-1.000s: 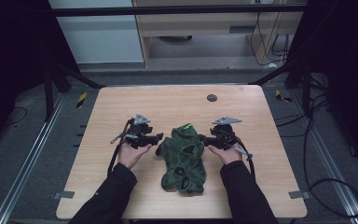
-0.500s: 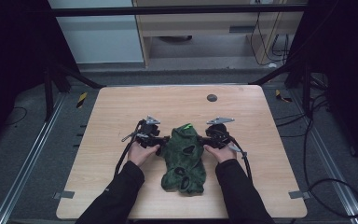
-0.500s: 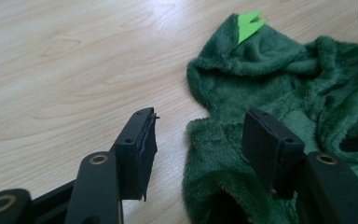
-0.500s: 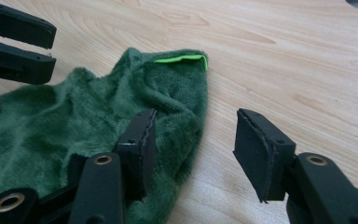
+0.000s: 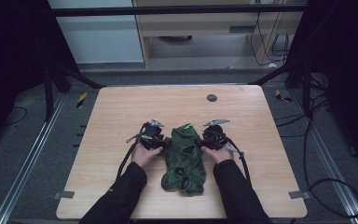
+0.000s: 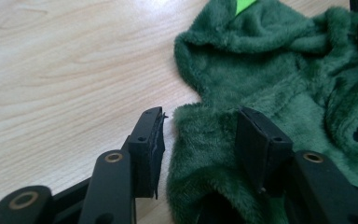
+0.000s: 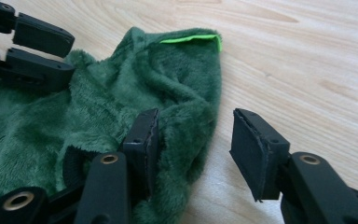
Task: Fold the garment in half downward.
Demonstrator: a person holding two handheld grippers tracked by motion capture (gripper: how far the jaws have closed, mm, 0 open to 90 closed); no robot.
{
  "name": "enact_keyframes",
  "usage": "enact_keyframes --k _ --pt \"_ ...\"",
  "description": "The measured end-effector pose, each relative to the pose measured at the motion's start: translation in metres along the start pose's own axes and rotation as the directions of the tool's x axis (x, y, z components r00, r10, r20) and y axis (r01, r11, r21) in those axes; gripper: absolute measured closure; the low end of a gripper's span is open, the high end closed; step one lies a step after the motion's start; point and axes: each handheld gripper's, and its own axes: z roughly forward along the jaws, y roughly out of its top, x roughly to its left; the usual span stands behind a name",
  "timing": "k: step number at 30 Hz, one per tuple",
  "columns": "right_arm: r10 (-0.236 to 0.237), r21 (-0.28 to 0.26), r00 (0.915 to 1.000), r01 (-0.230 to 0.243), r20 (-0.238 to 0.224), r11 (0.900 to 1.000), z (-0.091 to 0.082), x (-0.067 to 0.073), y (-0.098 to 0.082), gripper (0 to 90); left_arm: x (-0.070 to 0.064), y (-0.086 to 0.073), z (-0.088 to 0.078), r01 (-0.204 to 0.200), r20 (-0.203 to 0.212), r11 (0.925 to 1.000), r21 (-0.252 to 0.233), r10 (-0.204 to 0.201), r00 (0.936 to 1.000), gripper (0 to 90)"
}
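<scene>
Now | green fleece garment (image 5: 184,156) on table (image 5: 121,116) | left gripper (image 6: 199,140), right gripper (image 7: 193,144): jaws spread, each straddling its edge

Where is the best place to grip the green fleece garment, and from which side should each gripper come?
Probably its two side edges. The garment lies crumpled and flat, so the left gripper and right gripper, both open, can each slide in low from its own side and pinch the raised fleece fold between the jaws.
</scene>
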Motion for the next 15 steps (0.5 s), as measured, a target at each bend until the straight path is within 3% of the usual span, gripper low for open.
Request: enact_keyframes --k 5,15 --pt "-0.005 0.020 0.9999 0.005 -0.011 1.000 0.0033 0.0015 -0.0023 54.4 0.0002 -0.0008 0.0024 0.015 0.019 0.9998 0.010 -0.015 0.9997 57.4" --pt "0.003 0.035 0.9998 -0.002 -0.022 0.999 0.0051 0.0008 -0.0029 61.2 -0.0029 -0.0004 0.0020 0.017 0.011 0.9996 0.023 -0.017 0.9998 68.7"
